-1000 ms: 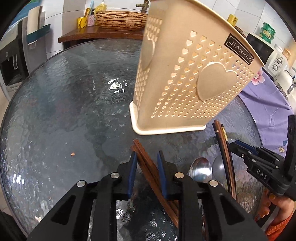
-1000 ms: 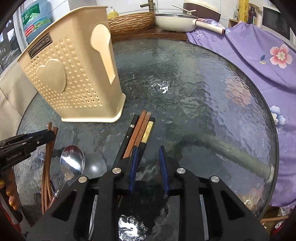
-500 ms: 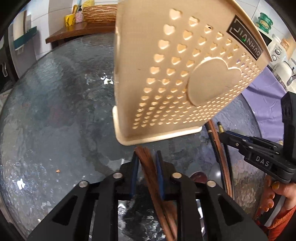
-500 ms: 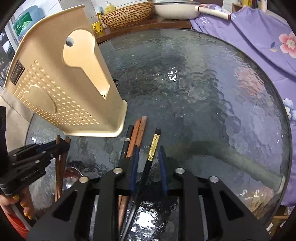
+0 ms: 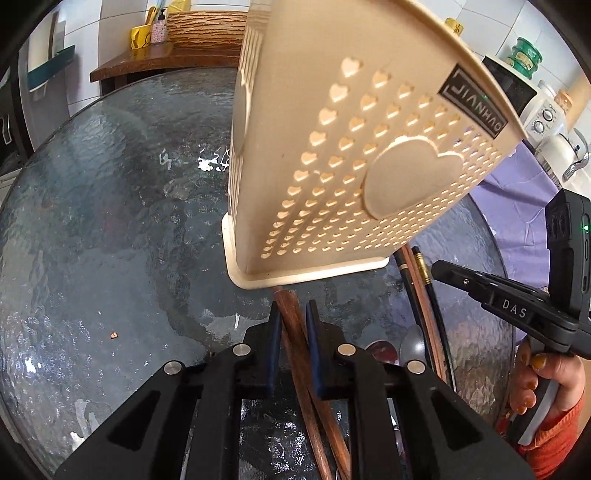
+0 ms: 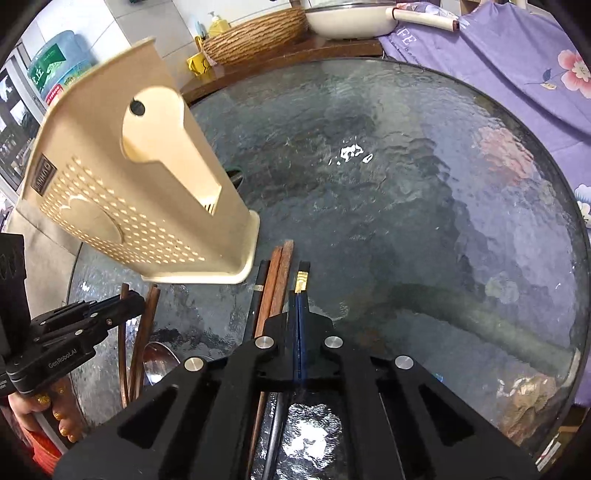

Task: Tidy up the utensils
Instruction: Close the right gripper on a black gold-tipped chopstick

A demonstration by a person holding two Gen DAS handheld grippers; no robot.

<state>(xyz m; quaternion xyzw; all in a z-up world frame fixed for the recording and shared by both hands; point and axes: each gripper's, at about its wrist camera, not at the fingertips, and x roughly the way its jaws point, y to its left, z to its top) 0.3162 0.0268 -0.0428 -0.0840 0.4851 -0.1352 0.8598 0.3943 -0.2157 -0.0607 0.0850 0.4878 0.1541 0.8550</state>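
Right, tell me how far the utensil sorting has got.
Nothing looks stowed yet. In hand: the left tool is closing on brown chopsticks; the right tool is shut on a black gold-banded chopstick. Left: the spoon and other chopsticks on the glass table, then into the beige holder.

"JIANHAO" on the beige holder (image 5: pixel 369 147); "DAS" on the right gripper (image 5: pixel 443 271); "GenRobot.AI" on the left gripper (image 6: pixel 133 299)

A woven basket (image 6: pixel 255 37) sits beside a white pan (image 6: pixel 347 22).

The utensil holder (image 6: pixel 147 206) stands on the glass table (image 6: pixel 406 192), chopsticks (image 6: pixel 275 280) lying just before its base.
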